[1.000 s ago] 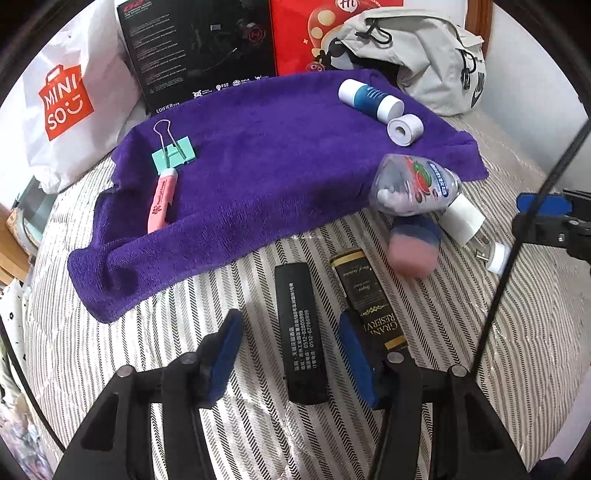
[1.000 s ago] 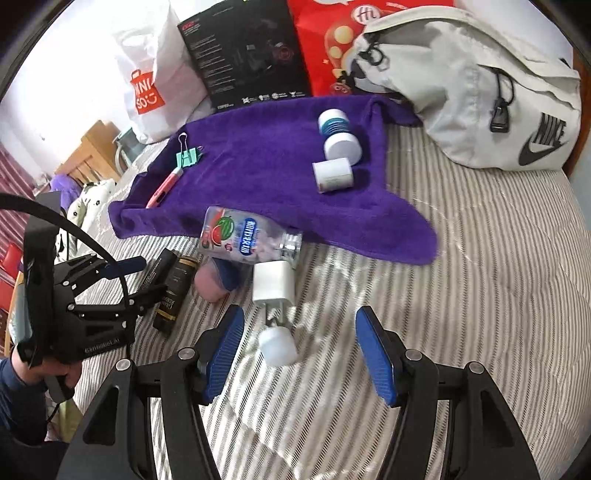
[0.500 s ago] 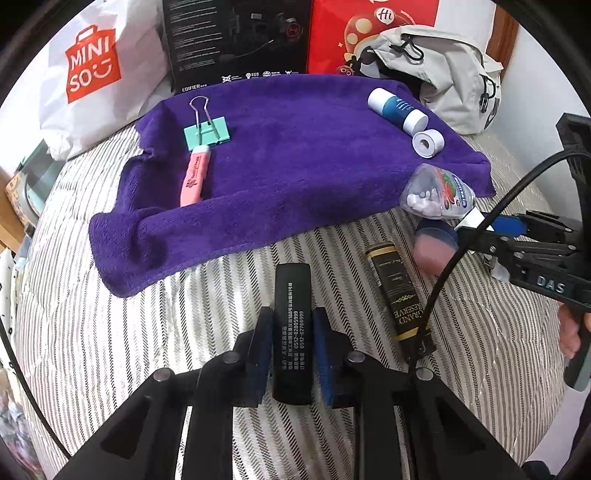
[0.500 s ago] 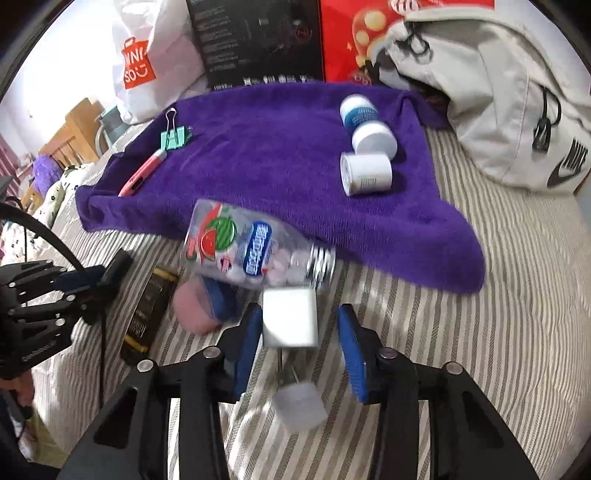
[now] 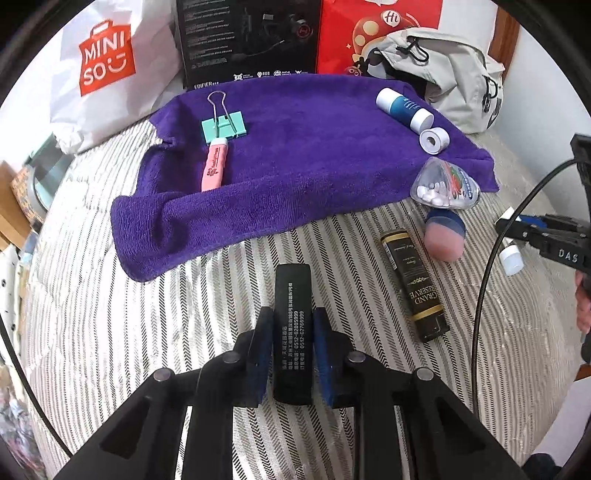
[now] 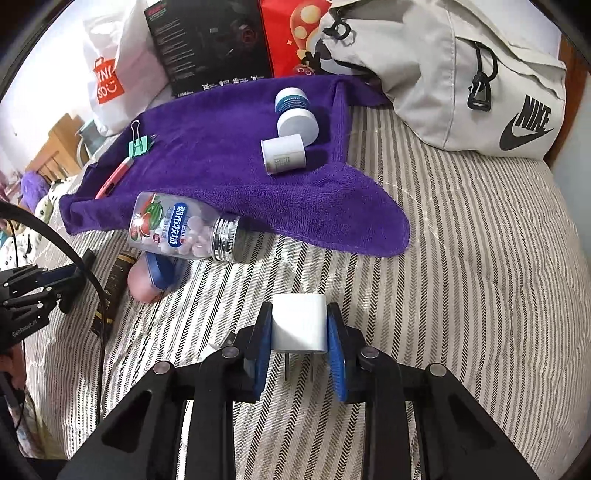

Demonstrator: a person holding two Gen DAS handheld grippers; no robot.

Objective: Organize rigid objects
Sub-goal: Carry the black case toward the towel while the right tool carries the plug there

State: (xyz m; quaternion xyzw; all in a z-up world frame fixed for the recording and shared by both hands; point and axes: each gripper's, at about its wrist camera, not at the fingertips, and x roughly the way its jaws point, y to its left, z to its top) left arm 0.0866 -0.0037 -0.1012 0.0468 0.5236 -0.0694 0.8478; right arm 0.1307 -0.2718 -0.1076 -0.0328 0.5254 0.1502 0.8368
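Purple towel [image 5: 303, 155]: spread over the striped bed [image 5: 110, 332], carrying a teal binder clip [image 5: 223, 126], a pink marker [image 5: 214, 166], a blue-and-white bottle [image 5: 404, 108] and a small white roll [image 5: 434, 140].
Left tongs [image 5: 293, 343]: closed tight on a black flat case [image 5: 291, 332], blue pads pressing its two long sides; the case points toward the towel, just short of its near edge.
Right tongs [image 6: 299, 332]: clamped on a white charger plug [image 6: 299, 326], prongs pointing back toward the camera.
Candy bottle [image 6: 183, 230]: lying on its side at the towel's near edge, metal cap toward the right.
Pink-and-blue object [image 6: 153, 275]: just in front of the candy bottle, on the stripes.
Black-and-gold tube [image 5: 413, 284]: flat on the bed, right of the black case, apart from it.
Small white cap [image 5: 511, 258]: on the bed by the right tongs in the left view.
Background: white shopping bag [image 5: 107, 66], black box [image 5: 247, 40], red bag [image 5: 376, 22], grey backpack [image 6: 461, 74] along the far side.
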